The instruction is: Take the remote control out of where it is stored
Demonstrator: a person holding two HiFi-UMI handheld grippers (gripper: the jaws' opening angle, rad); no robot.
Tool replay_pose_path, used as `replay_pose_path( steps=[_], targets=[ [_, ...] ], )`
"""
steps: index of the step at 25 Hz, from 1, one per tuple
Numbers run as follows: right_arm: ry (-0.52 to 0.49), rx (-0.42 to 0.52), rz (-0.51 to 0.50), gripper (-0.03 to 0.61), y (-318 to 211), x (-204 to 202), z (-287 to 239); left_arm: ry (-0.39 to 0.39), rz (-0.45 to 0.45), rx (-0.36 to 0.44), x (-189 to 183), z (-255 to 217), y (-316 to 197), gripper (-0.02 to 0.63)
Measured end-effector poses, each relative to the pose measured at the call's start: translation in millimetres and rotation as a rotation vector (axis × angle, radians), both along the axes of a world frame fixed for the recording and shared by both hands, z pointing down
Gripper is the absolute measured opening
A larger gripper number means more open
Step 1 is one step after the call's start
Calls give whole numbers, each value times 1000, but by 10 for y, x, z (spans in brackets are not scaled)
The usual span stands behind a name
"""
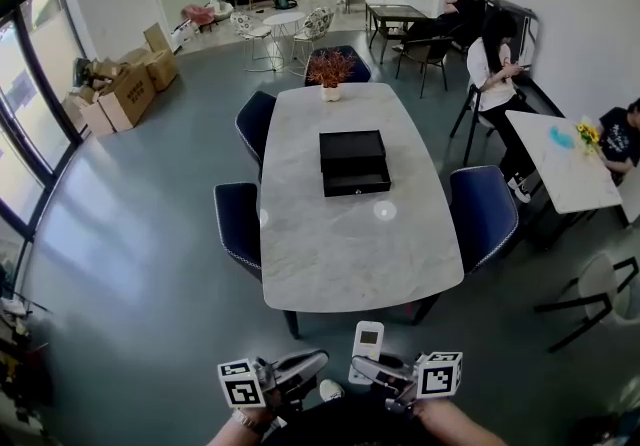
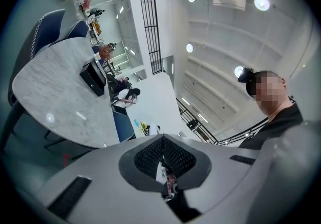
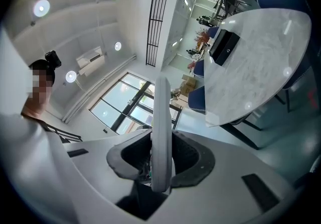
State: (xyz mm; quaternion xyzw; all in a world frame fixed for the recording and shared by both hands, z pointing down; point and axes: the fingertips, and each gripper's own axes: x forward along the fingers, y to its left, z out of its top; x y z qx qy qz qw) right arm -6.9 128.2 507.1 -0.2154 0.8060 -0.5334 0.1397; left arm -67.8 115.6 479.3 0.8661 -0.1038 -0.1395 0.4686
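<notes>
Remote [image 1: 367,346]: white, with a small dark screen. It is clear of the desk, past its 6 o'clock edge, in the right hand-held gripper.
Right hand-held gripper [image 1: 385,371]: at 6 o'clock in the head view. Its jaws are clamped on the remote's lower end. In its own view the remote [image 3: 161,132] shows edge-on between the pads and runs toward 12 o'clock.
Left hand-held gripper [image 1: 300,366]: just at 9 o'clock of the right one. In its own view [image 2: 164,160] the jaws are narrow, the pads meet and nothing is between them.
Desk [image 1: 340,244]: pale marble, rounded top, at the middle of the head view.
Box [image 1: 354,163]: black and flat, on the desk slightly toward 12 o'clock of its middle. It is well apart from the remote.
Plant [image 1: 330,69]: in a white pot at the desk's 12 o'clock end.
Chairs [image 1: 238,224]: dark blue, at the desk's 9 and 3 o'clock sides.
</notes>
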Motion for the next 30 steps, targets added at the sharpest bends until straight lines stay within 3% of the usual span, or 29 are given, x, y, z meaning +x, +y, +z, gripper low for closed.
replay_pose_path(
  steps=[4,9,12,17,20,30],
  targets=[
    [-38,-17,-16,114,24,-49,13,-8,-3,-3,-17,4,-16,6],
    [12,17,-41,114,-2,-93,-5,-10,-18,-2,-79,18,-17,6],
    [-42,-12,-45,114,11,-119,5,-4,-26,-9,-92,27,-10,6],
    [-2,4,-58,114,-4,-104,5,-6,-24,-6,-85,27,0,6],
    [-41,-20,-58,114,3,-109,-9,-4,-24,-9,-64,15,-7,6],
    [41,33,-72,114,8,-59,-24,-1,-19,-12,-29,17,41,6]
  ],
)
